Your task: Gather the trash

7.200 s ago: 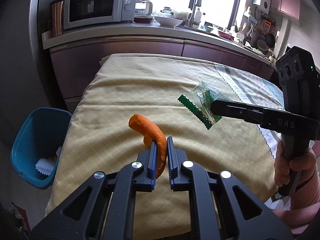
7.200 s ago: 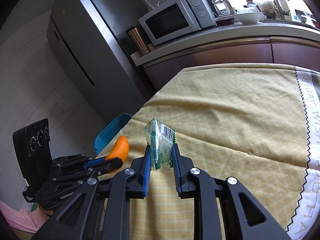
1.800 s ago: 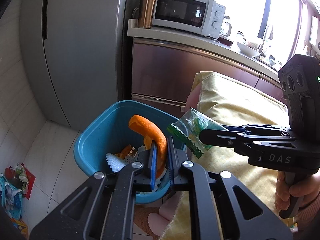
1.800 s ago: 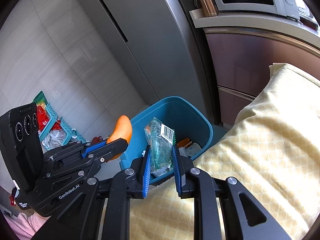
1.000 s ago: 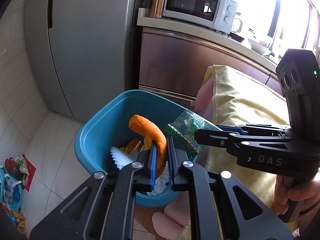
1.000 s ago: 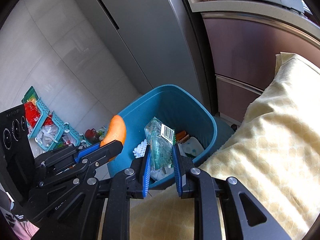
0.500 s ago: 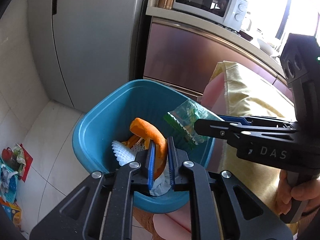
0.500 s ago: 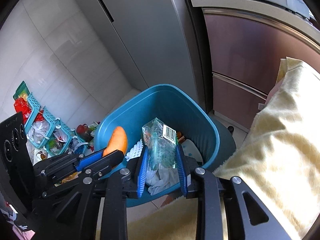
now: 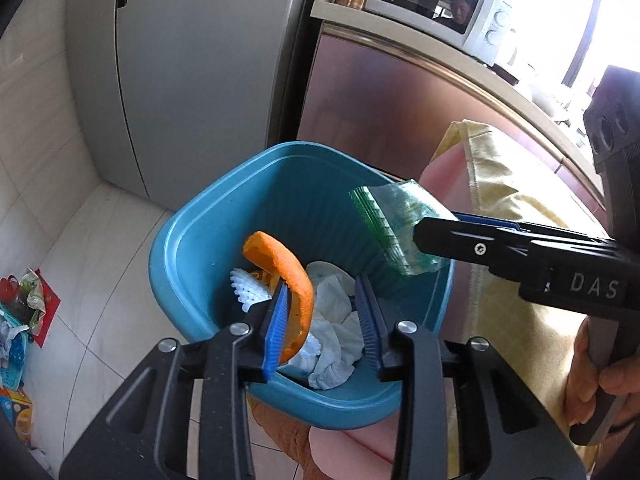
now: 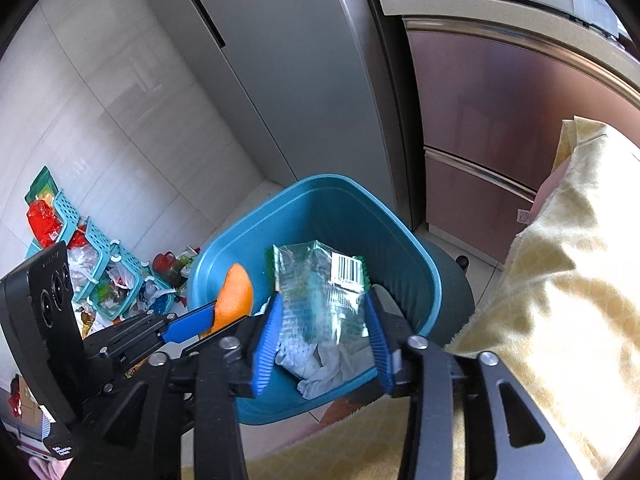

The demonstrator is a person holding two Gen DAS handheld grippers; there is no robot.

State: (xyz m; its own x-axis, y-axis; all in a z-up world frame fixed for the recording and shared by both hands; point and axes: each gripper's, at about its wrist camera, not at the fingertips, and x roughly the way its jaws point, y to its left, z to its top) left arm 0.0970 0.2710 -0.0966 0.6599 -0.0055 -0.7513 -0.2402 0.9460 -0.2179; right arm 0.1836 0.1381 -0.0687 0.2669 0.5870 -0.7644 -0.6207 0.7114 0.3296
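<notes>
The blue trash bin [image 9: 172, 248] stands on the floor below both grippers, with white tissues [image 9: 332, 320] and other scraps inside. My left gripper [image 9: 321, 283] hangs over its near rim, and its jaws are opening. A curved orange peel [image 9: 292, 272] leans on the left pad, clear of the right pad. In the right wrist view my right gripper [image 10: 322, 298] is also over the bin [image 10: 400, 232], its jaws opening too. The clear green snack wrapper [image 10: 320, 280] hangs loose and blurred between its pads. The wrapper [image 9: 392, 224] also shows in the left wrist view.
A grey fridge [image 9: 192, 72] and brown cabinets [image 10: 500, 120] stand behind the bin. The table's yellow cloth [image 10: 568, 264] hangs at the right. Teal baskets with litter [image 10: 100, 276] sit on the tiled floor at the left. A hand [image 9: 600, 380] grips the right tool's handle.
Both pairs of jaws have spread apart. The peel is no longer pinched, only leaning on one pad. The wrapper has unfolded between the right pads. My left gripper has sunk closer to the bin.
</notes>
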